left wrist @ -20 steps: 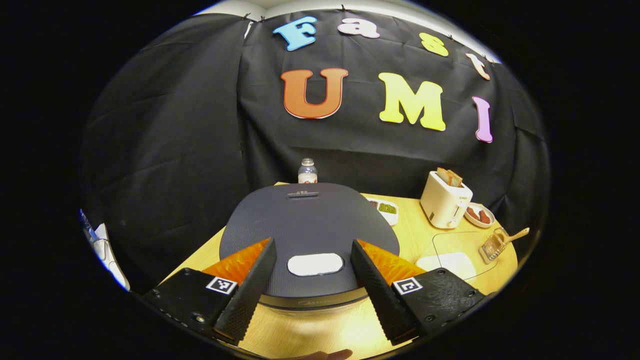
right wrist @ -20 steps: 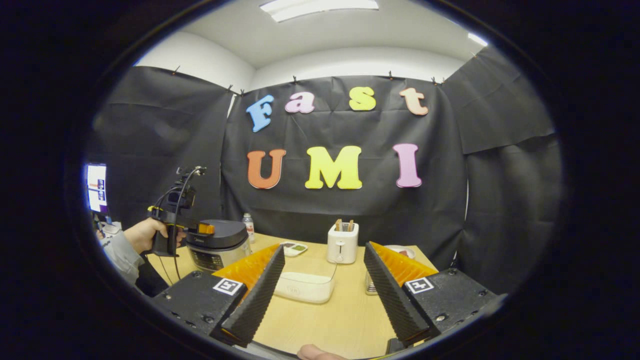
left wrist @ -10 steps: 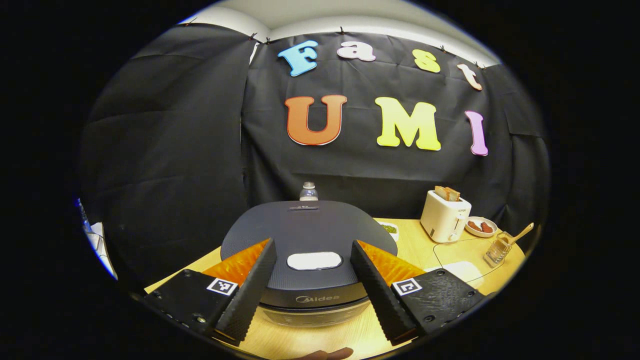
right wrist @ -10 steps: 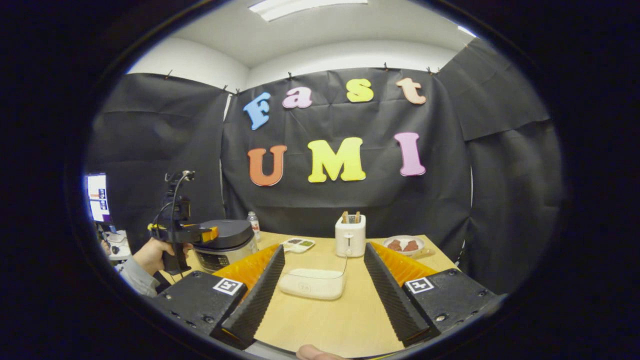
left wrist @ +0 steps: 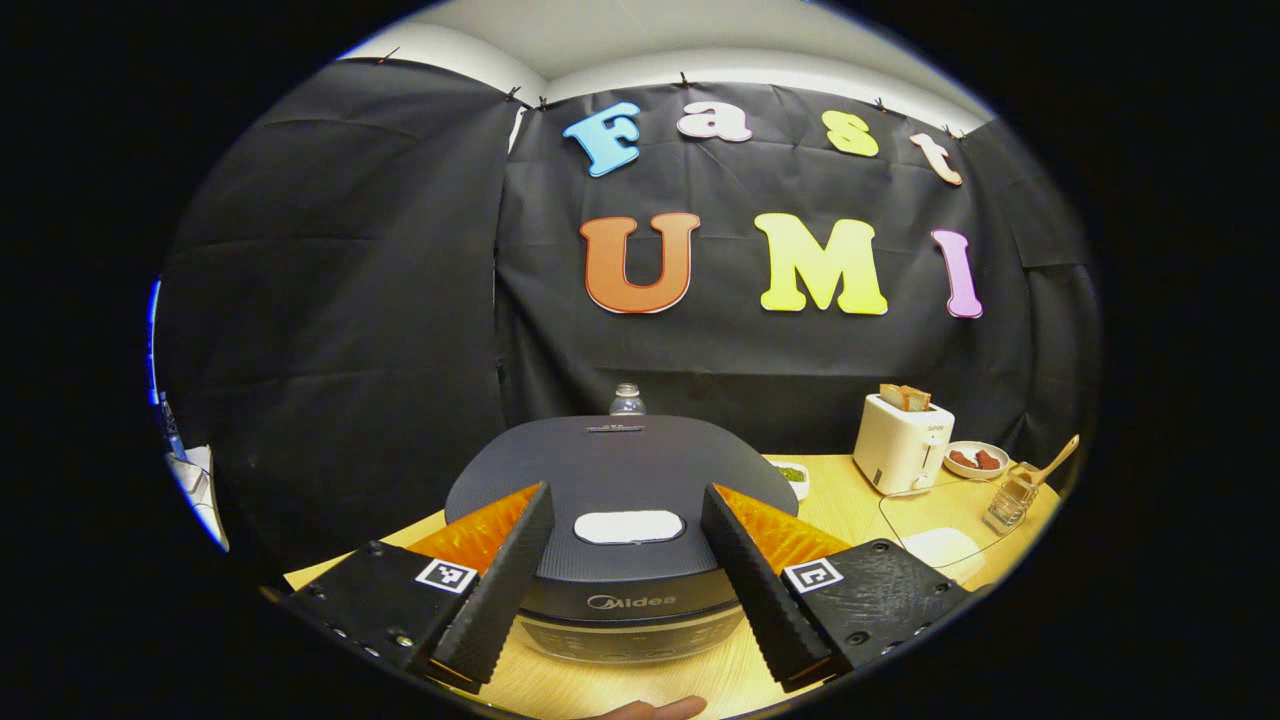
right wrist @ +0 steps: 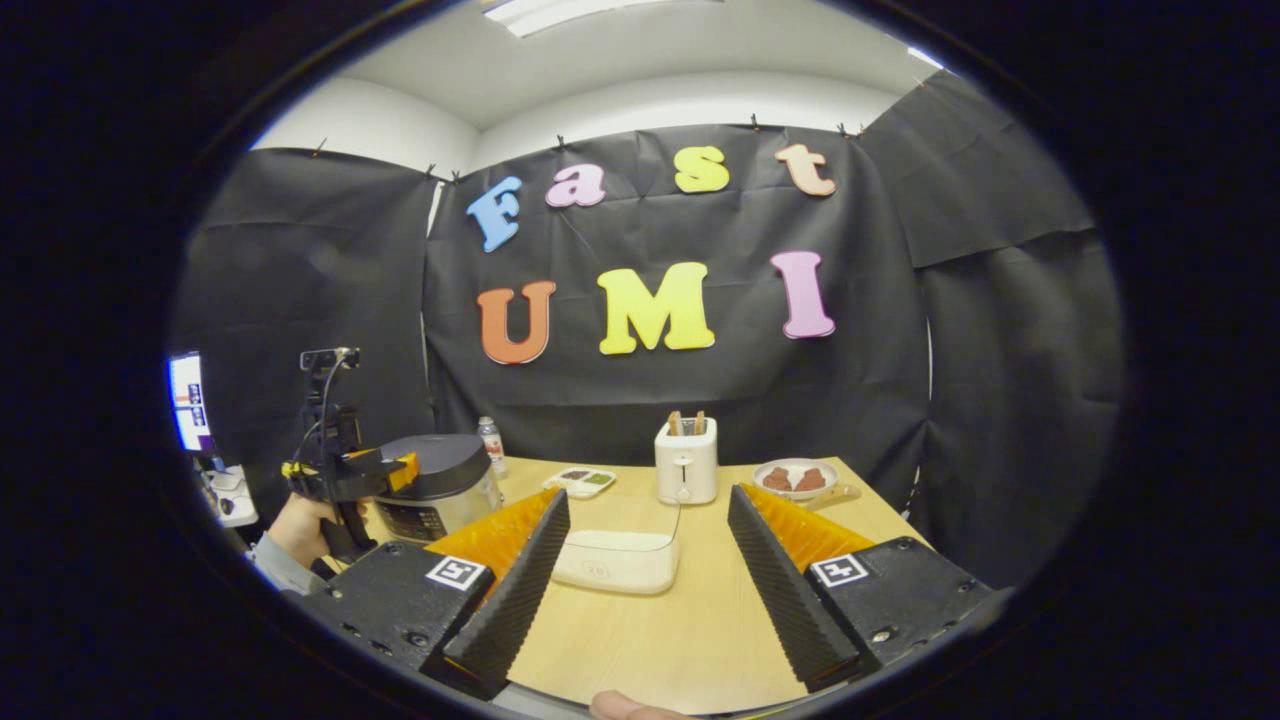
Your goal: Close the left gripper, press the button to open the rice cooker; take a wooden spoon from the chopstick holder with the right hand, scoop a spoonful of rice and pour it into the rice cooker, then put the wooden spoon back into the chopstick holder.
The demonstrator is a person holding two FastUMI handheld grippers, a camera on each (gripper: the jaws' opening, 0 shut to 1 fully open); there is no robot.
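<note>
Dark grey and closed, the rice cooker (left wrist: 620, 500) sits at the left end of the bench (left wrist: 850, 500), its pale oval button (left wrist: 629, 526) on the lid front. In the left gripper view the left gripper (left wrist: 628, 575) hovers just in front of the cooker with its jaws wide, 1 finger to each side of the button and touching nothing. Behind the cooker only the cap and shoulders of a clear bottle (left wrist: 627, 400) show. Right of the cooker a small divided dish (left wrist: 795, 476) holds something green, mostly hidden by the lid's edge. Farther right stands a cream toaster (left wrist: 903, 442) with 2 slices of toast (left wrist: 906, 397) standing in it, then a white bowl (left wrist: 975, 459) holding reddish-brown pieces. Rightmost from the cooker, the clear chopstick holder (left wrist: 1010, 498) carries the wooden spoon (left wrist: 1052, 461), its handle leaning out to the right; the bowl end is too small to make out.

In the right gripper view a hand (right wrist: 300, 522) grips the left gripper beside the cooker. Right of the cooker and nearer the camera, a clear lidded container of rice (right wrist: 618, 560) lies between the wide-apart jaws of the right gripper (right wrist: 650, 600), which holds nothing.
</note>
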